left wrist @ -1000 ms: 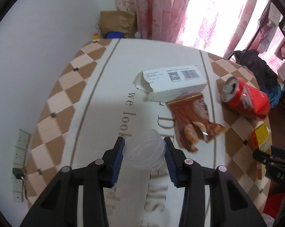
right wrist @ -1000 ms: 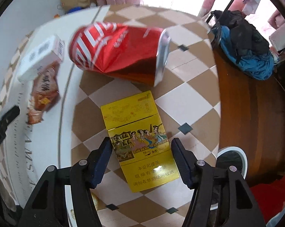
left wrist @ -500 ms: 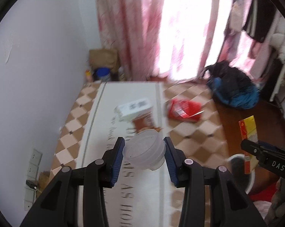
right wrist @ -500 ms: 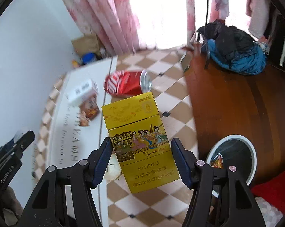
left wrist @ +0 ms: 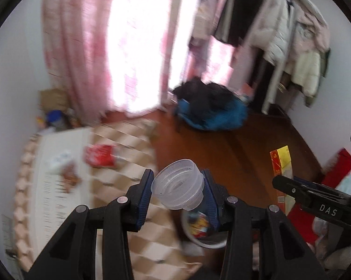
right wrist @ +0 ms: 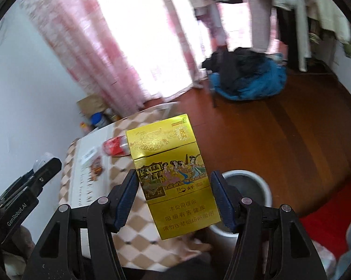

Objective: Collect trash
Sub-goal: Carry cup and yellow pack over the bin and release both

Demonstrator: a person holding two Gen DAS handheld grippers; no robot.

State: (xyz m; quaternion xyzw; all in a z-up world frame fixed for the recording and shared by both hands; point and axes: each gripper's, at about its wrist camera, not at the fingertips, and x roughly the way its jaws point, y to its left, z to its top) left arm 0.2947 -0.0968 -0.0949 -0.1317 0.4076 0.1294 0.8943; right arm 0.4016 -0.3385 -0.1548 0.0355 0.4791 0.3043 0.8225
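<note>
My left gripper is shut on a clear plastic cup, held tilted in the air. Straight below it a white trash bin shows coloured wrappers inside. My right gripper is shut on a yellow cigarette box, held upright above the floor with the bin just behind and to the right. A red can, a white carton and a brown snack wrapper lie on the checkered table. The left wrist view also shows the right gripper at the right edge.
A heap of blue and black clothes lies on the wooden floor beyond the bin. Coats hang on a rack at the back right. Pink curtains cover the window. A red cloth lies at the right.
Both grippers have risen off the table and swung right to the bin, the left with the cup, the right with the yellow box. The table's trash has dropped back to the left.
</note>
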